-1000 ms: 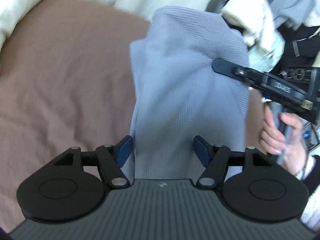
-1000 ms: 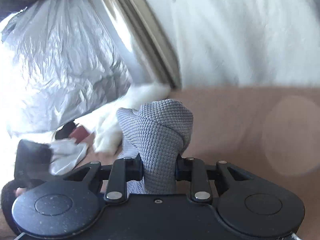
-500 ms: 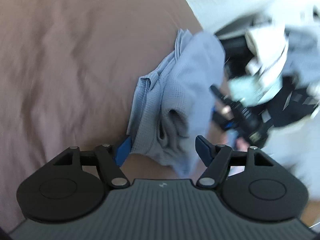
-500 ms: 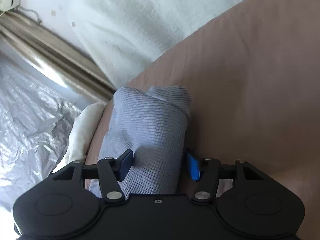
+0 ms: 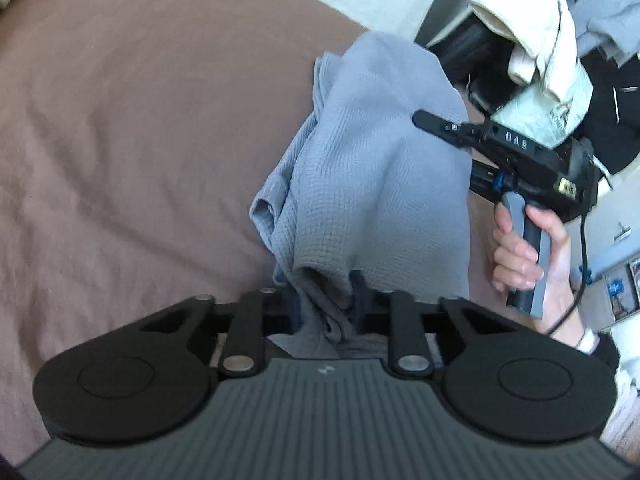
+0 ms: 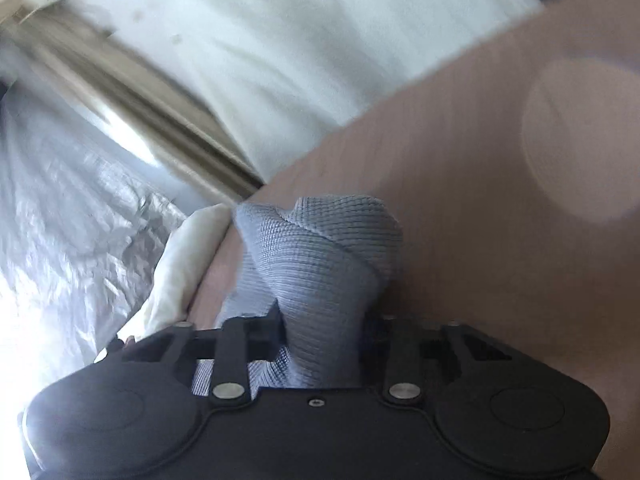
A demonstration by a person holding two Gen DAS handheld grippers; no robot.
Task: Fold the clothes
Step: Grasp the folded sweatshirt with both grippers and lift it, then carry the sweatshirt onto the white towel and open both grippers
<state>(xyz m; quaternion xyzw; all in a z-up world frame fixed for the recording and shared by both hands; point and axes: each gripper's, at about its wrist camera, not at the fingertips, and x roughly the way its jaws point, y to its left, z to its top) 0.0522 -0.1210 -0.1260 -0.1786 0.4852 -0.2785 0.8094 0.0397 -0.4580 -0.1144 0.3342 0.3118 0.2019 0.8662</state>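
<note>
A grey-blue waffle-knit garment lies bunched on the brown bed sheet. My left gripper is at its near end. Its jaws are closing and pinch a fold of the cloth between them. In the left wrist view the right gripper comes in from the right, held by a hand. Its upper finger lies over the garment's far side. In the right wrist view my right gripper is closing with a thick twisted roll of the same garment squeezed between its pads.
A heap of white, grey and black clothes sits beyond the bed's right edge. White bedding lies along the bed's far side. Past it are a wooden strip and crinkled silver sheeting. Bare brown sheet stretches to the left of the garment.
The garment came down from hanging onto the bed. Both grippers stood open around it half a second ago and now have closed on it. The right wrist has rolled.
</note>
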